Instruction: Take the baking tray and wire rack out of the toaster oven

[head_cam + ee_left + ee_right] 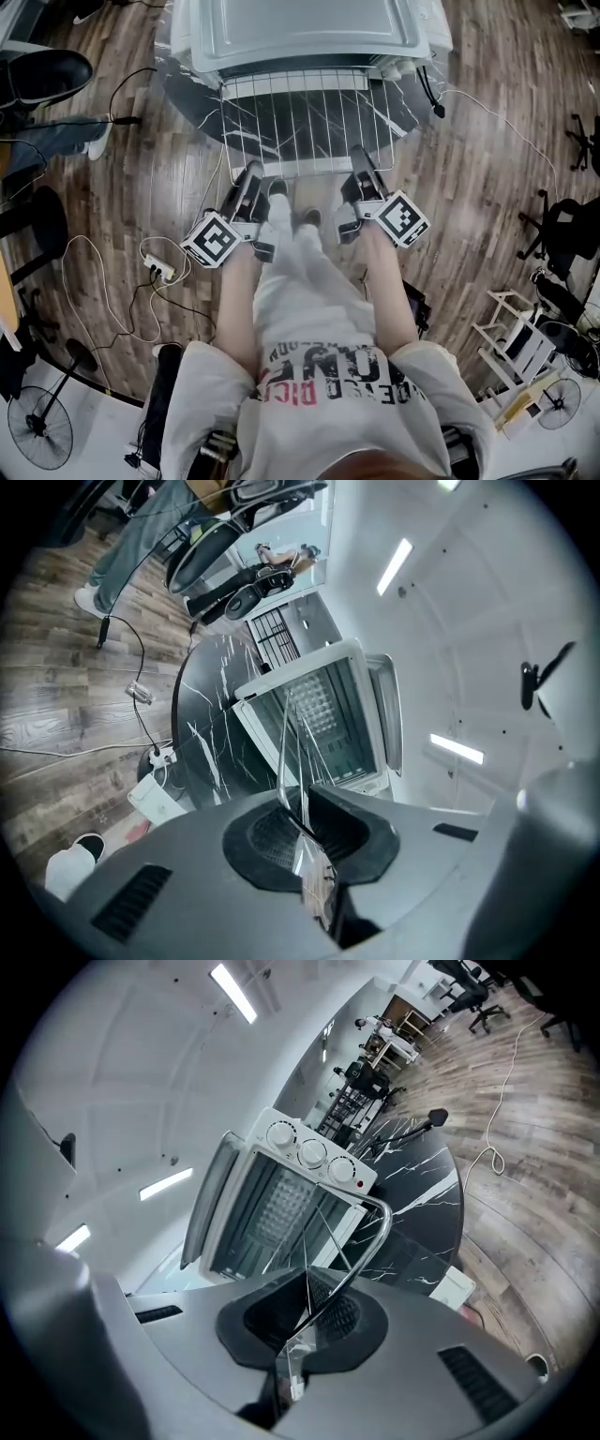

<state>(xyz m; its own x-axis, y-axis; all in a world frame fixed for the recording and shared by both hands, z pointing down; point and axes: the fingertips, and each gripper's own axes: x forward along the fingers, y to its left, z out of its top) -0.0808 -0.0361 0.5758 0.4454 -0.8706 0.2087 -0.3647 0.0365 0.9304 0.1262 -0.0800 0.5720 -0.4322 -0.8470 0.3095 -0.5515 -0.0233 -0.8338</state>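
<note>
The white toaster oven (300,33) stands on a round dark marble table (187,89) with its door open toward me. The wire rack (305,122) is drawn well out of the oven mouth and lies level over the door. My left gripper (251,173) is shut on the rack's near left corner, and the rack's wires (292,752) run between its pads. My right gripper (359,159) is shut on the near right corner, where the rack's bent rim (361,1241) enters its jaws. I cannot make out a baking tray in any view.
On the wooden floor lie a power strip (159,270) and loose cables. A fan (39,427) stands at lower left, an office chair (572,225) and a white frame (516,342) at right. Another person's leg and shoe (56,136) are at far left.
</note>
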